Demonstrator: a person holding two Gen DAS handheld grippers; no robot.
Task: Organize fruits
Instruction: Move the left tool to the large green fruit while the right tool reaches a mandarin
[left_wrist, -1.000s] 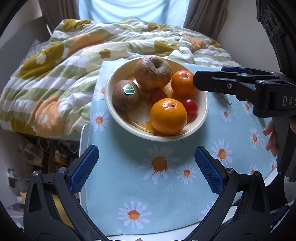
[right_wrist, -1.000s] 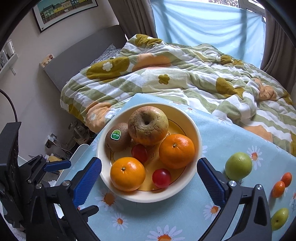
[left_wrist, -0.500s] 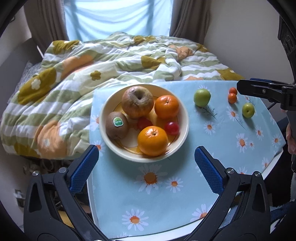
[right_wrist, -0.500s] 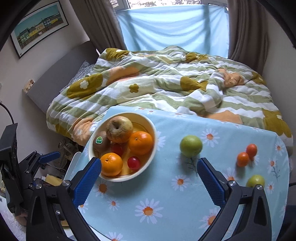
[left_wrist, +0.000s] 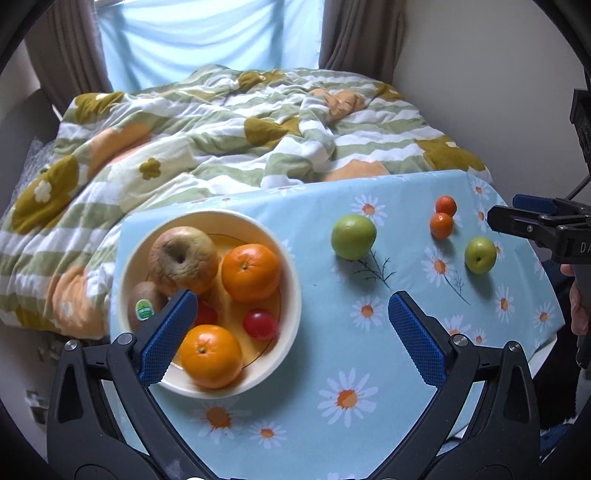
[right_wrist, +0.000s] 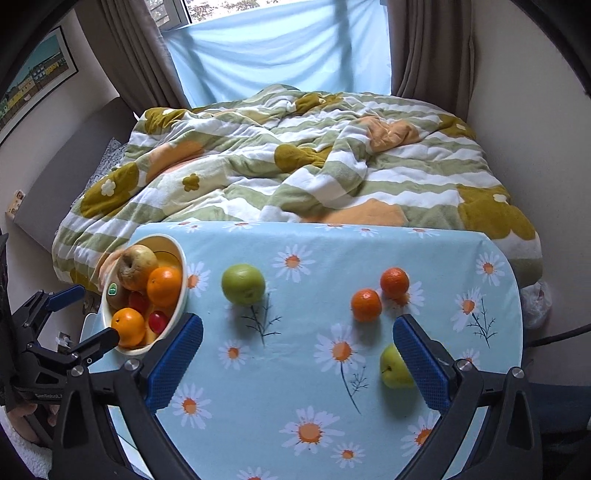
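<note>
A cream bowl (left_wrist: 288, 295) (right_wrist: 183, 258) at the table's left holds a brownish apple (left_wrist: 183, 258), two oranges, a kiwi (left_wrist: 142, 304) and red cherry tomatoes. Loose on the daisy cloth lie a big green apple (left_wrist: 353, 237) (right_wrist: 243, 284), two small tangerines (left_wrist: 441, 225) (right_wrist: 365, 305) and a small green apple (left_wrist: 480, 254) (right_wrist: 393, 369). My left gripper (left_wrist: 291, 332) is open and empty above the bowl's right side. My right gripper (right_wrist: 297, 354) is open and empty, its right finger beside the small green apple.
The blue daisy tablecloth (right_wrist: 295, 387) covers a rounded table that butts against a bed with a green, white and orange quilt (right_wrist: 295, 158). A wall stands close on the right. The table's left and right edges drop off.
Both grippers have drawn back and swung right. The bowl has slid left in both views and the loose fruit on the right has come into view. Both stay open.
</note>
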